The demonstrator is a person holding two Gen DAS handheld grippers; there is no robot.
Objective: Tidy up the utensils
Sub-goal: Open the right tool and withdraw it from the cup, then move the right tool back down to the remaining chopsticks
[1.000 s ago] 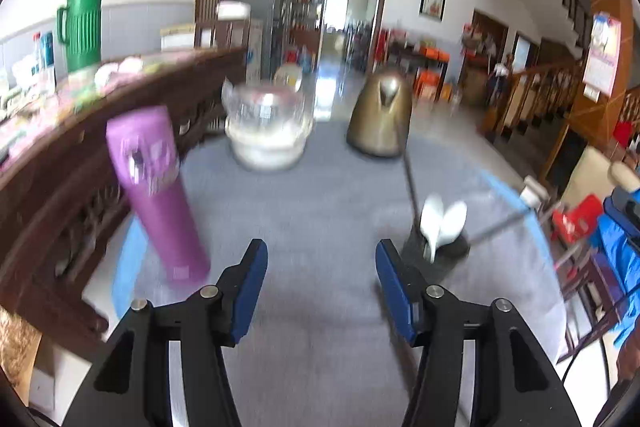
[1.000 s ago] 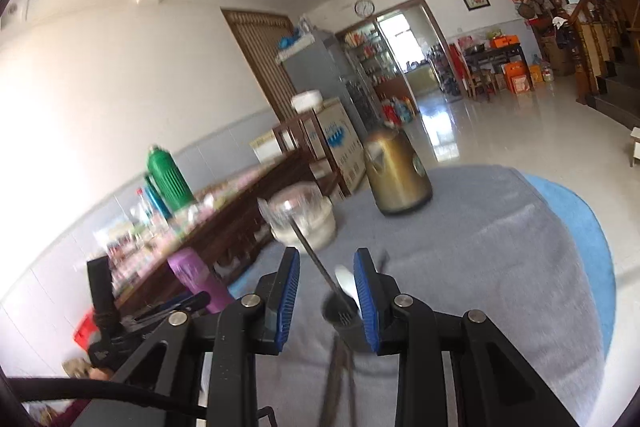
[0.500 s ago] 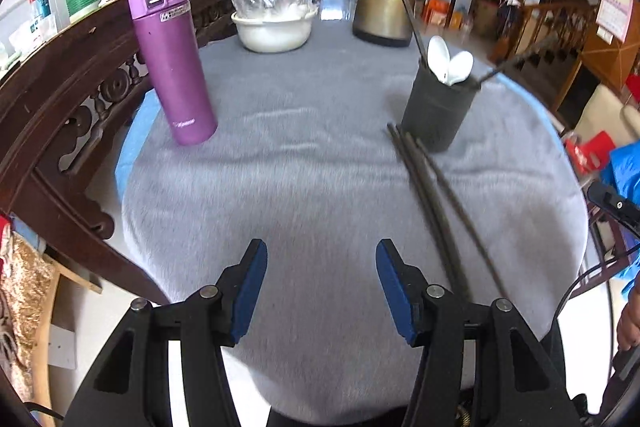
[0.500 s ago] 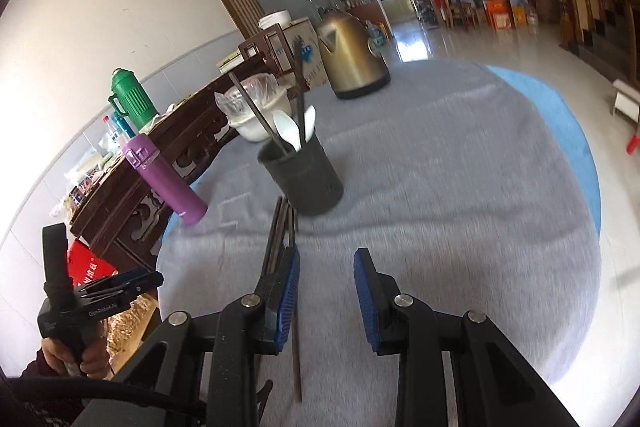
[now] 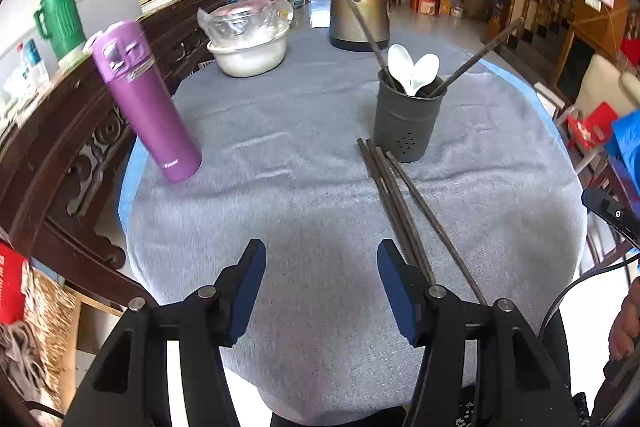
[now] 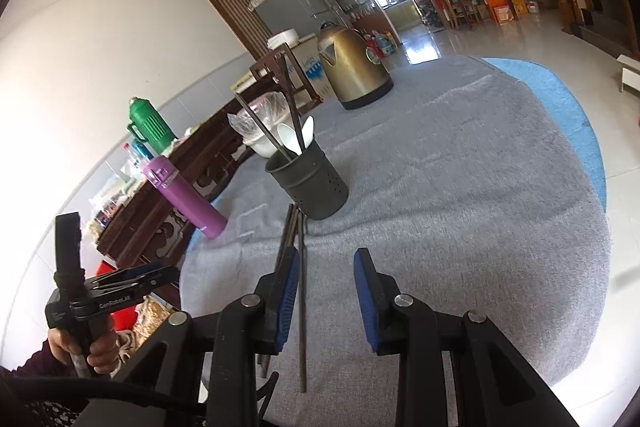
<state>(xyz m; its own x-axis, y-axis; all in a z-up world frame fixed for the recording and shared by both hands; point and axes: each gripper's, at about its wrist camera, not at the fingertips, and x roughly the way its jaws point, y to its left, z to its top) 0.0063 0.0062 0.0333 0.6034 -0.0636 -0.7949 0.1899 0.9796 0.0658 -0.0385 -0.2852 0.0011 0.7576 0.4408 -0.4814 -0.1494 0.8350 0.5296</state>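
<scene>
My left tongs (image 5: 320, 287): open, empty, just left of the chopsticks.
My right tongs (image 6: 326, 291): narrowly parted, nothing held.
Loose dark wooden chopsticks (image 5: 400, 207): flat on grey cloth, ends touching the holder, awaiting pickup.
Dark perforated metal holder (image 5: 408, 119): upright, keeping white spoons.
Hidden: near chopstick ends, behind my fingers.

A purple flask (image 5: 148, 103) is standing at the left edge of the table (image 5: 304, 187), which is wearing a grey cloth. A white bowl (image 5: 250, 53) covered in clear plastic and a brass kettle (image 5: 360, 13) are sitting at the far side. A green thermos (image 5: 60, 17) is standing on the wooden sideboard (image 5: 60, 131) beside the table
</scene>
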